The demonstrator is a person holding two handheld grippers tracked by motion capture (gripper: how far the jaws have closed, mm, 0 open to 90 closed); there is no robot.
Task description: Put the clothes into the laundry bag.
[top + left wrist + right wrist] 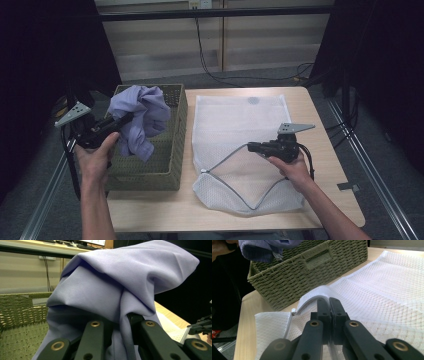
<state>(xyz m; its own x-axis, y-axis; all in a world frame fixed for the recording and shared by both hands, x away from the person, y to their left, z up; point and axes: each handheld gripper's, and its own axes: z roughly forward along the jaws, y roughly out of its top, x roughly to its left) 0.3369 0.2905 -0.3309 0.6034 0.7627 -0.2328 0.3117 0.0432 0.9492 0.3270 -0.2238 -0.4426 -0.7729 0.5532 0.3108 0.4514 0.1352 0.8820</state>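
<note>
Nearest the person, the right hand-held gripper [251, 146] is clamped on the raised zipper edge of the white mesh laundry bag [240, 125], which lies flat on the tabletop [320, 200], and it should keep that lip lifted so the mouth gapes. Farther left, the left hand-held gripper [125, 120] is clamped on the bunched lilac garment [142, 117], hanging above the green woven basket [172, 165]. Its trailing hem, probably free of the basket, should clear the rim before swinging toward the opening.

wooden table [330, 200], black wall cable [210, 60]
</note>
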